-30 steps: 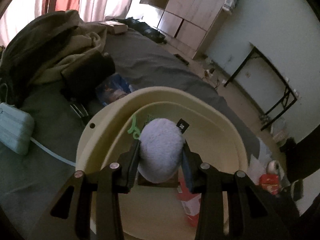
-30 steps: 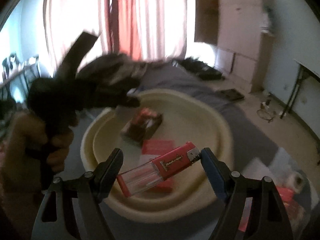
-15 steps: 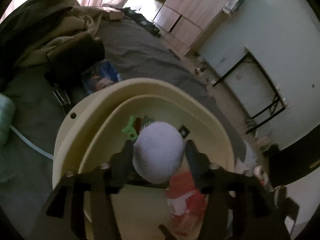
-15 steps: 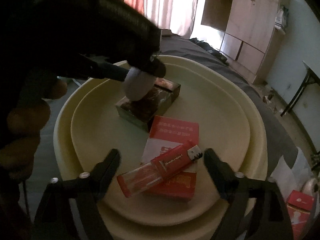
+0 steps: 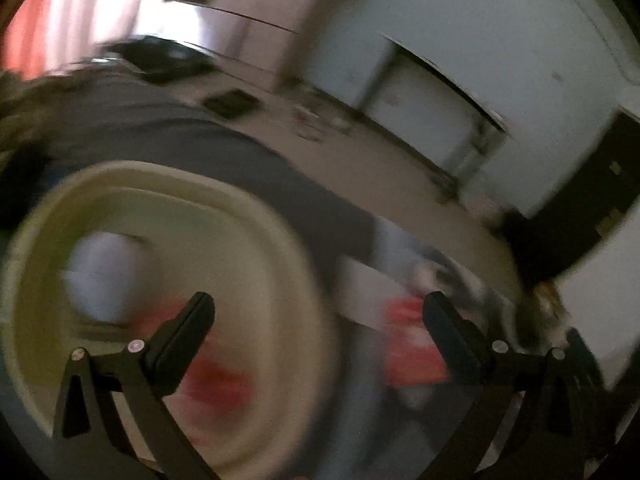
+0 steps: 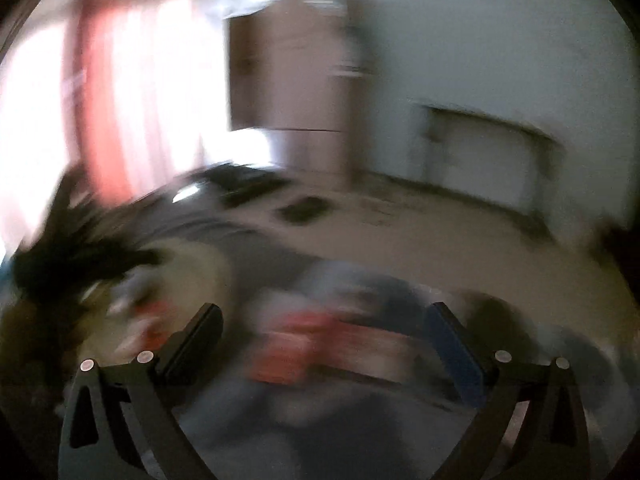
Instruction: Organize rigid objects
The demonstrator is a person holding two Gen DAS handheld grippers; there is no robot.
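**Both tongs spread, nothing pinched**

The pale ball (image 5: pixel 100 276) is lying in the cream basin (image 5: pixel 280 236), beyond and left of the left tongs (image 5: pixel 318 312), whose jaws are gaping wide. Red packs (image 5: pixel 416 344) are blurring near its right jaw. The right tongs (image 6: pixel 322 320) are also standing spread, a smeared red box (image 6: pixel 304 344) lying between and beyond them.

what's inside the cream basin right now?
In the basin: a pale round ball and blurred red items. Motion blur hides details; anything beneath them can't be seen.
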